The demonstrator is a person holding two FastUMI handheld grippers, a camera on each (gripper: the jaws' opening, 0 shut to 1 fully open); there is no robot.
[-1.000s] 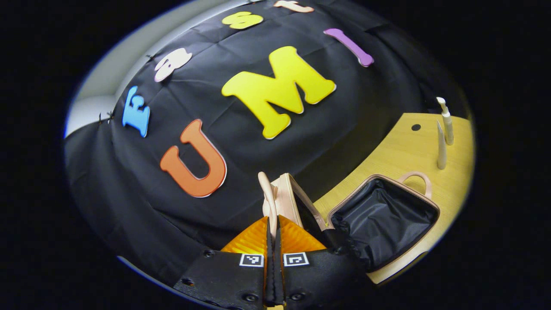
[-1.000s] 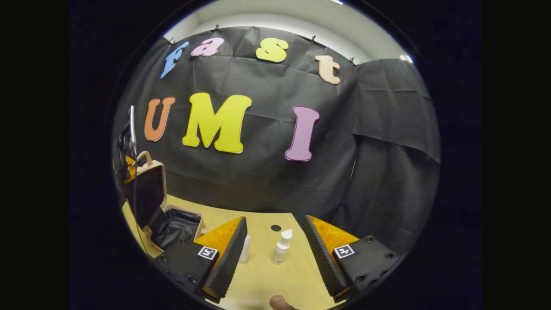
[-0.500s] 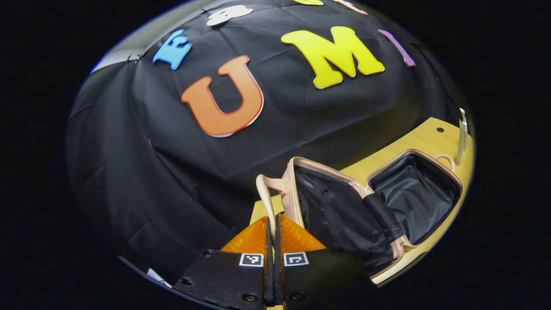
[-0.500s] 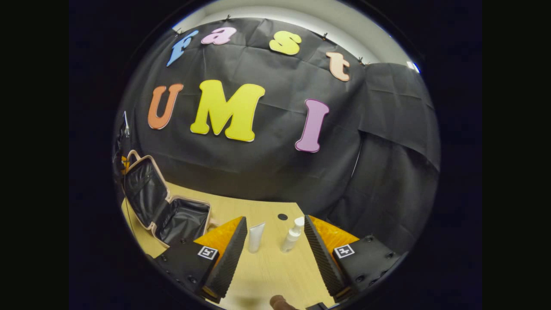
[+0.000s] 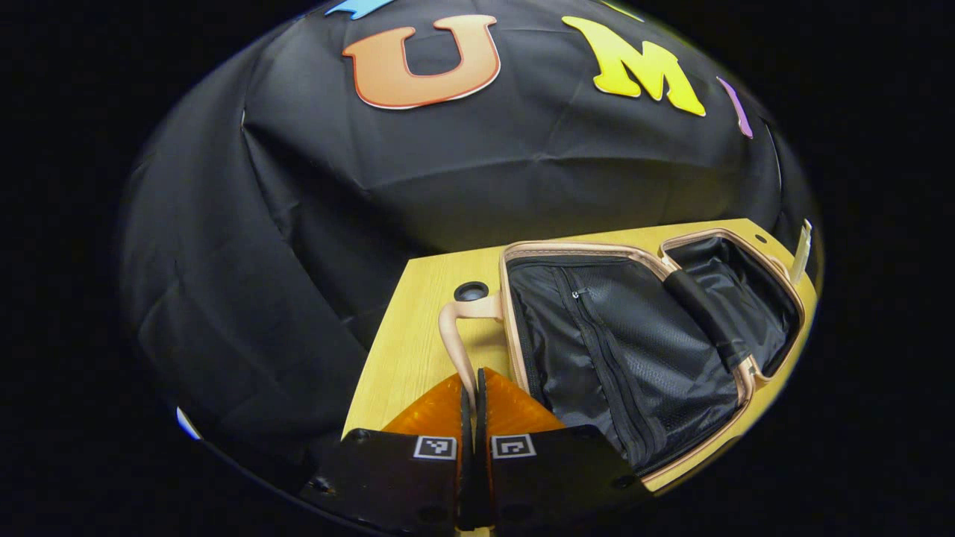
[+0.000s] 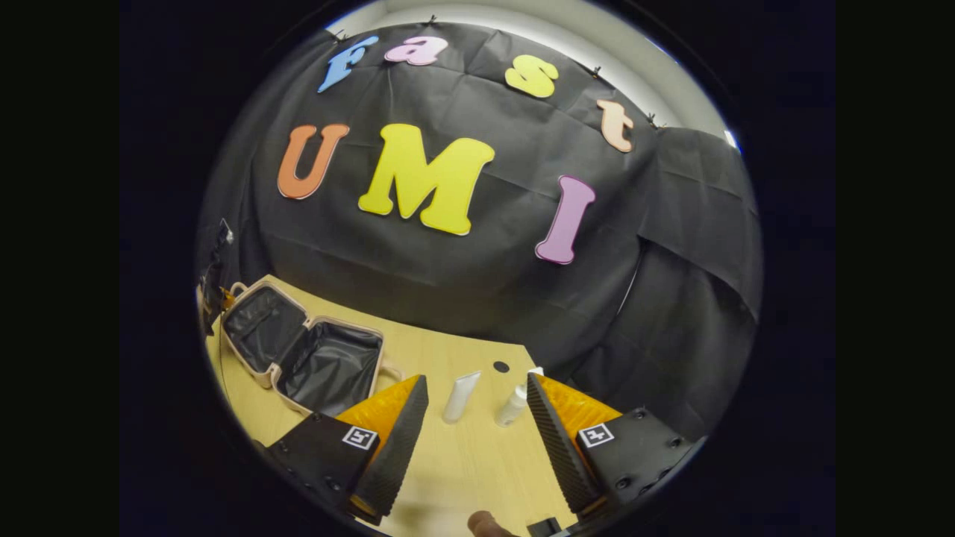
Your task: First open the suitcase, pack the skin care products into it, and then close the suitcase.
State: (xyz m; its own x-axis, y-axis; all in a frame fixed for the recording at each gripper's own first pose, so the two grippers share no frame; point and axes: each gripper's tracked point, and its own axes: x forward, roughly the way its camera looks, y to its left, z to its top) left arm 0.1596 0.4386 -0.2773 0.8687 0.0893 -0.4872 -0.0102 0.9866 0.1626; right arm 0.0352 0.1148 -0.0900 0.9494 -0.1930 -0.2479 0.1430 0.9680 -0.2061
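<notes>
Your left tongs point(image 5: 473, 395) are clamped on the suitcase handle point(image 5: 456, 328); your right tongs point(image 6: 471, 418) stand apart, with tube point(image 6: 460, 397) and pump bottle point(image 6: 513, 404) ahead.

Count: 1 suitcase point(image 6: 302, 350), lying open w/ 2 halves, 1 handle point(image 5: 456, 337) on each, near the tabletop's point(image 6: 462, 462) left edge. 2 skin care items toward the back edge: 1 white tube point(image 6: 460, 397), 1 pump bottle point(image 6: 513, 403). 2 round holes in the tabletop, 1 by each back corner. 2 tongs: left tongs point(image 5: 473, 403), right tongs point(image 6: 471, 418).
</notes>
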